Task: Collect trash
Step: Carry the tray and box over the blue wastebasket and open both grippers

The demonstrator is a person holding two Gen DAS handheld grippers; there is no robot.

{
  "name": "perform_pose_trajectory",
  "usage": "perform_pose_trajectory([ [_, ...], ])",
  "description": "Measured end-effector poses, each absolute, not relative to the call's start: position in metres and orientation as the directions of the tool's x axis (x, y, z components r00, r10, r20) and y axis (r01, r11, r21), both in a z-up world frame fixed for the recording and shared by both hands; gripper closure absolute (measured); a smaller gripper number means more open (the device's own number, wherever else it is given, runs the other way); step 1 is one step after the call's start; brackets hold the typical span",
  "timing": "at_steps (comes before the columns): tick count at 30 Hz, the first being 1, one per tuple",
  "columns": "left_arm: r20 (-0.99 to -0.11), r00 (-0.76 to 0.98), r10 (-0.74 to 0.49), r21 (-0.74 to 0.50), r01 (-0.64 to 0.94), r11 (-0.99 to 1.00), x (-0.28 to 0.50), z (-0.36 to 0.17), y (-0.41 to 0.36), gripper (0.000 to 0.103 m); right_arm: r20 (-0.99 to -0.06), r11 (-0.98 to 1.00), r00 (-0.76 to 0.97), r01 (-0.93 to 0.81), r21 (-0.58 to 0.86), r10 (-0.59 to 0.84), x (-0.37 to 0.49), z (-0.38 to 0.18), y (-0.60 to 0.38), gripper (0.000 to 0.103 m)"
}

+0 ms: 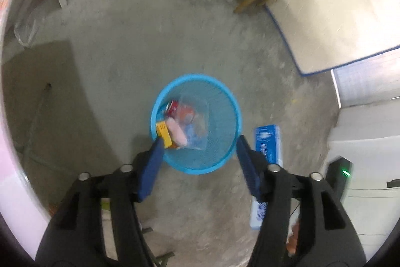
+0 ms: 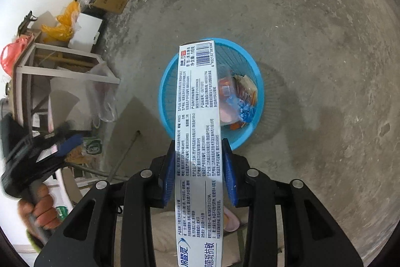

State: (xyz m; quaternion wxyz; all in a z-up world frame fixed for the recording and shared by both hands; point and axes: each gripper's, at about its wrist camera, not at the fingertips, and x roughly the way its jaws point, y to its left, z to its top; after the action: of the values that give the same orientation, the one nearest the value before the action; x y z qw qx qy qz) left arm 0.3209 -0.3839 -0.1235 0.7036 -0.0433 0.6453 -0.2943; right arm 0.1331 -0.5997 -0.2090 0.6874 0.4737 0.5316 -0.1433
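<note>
Right tool (image 2: 198, 142) clamped on toothpaste box (image 2: 197, 122) over blue bin (image 2: 260, 82), centre frame; left tool (image 1: 197, 142) apart, empty. Lower box end inside rim before releasing.

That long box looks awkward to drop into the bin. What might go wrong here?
The right gripper clamps the toothpaste box around its middle, its far end over the blue basket. Being long, it may catch the rim or stand up on the trash already inside. The open left gripper hovers close by, so the two might bump.
</note>
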Motion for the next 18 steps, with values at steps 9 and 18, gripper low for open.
perform_pose_trajectory([
  [9, -0.818, 0.212, -0.535, -0.405, 0.447, 0.797, 0.274, -0.018, -0.285, 0.029, -0.938, 0.636, 0.256, 0.689, 0.347, 0.233, 0.195, -0.256, -0.600, 0.069],
  [18, -0.782, 0.379, -0.495, -0.290, 0.482, 0.827, 0.208, 0.021, -0.204, 0.025, -0.983, 0.696, 0.123, 0.693, 0.185, 0.139, 0.230, -0.305, -0.600, 0.065],
])
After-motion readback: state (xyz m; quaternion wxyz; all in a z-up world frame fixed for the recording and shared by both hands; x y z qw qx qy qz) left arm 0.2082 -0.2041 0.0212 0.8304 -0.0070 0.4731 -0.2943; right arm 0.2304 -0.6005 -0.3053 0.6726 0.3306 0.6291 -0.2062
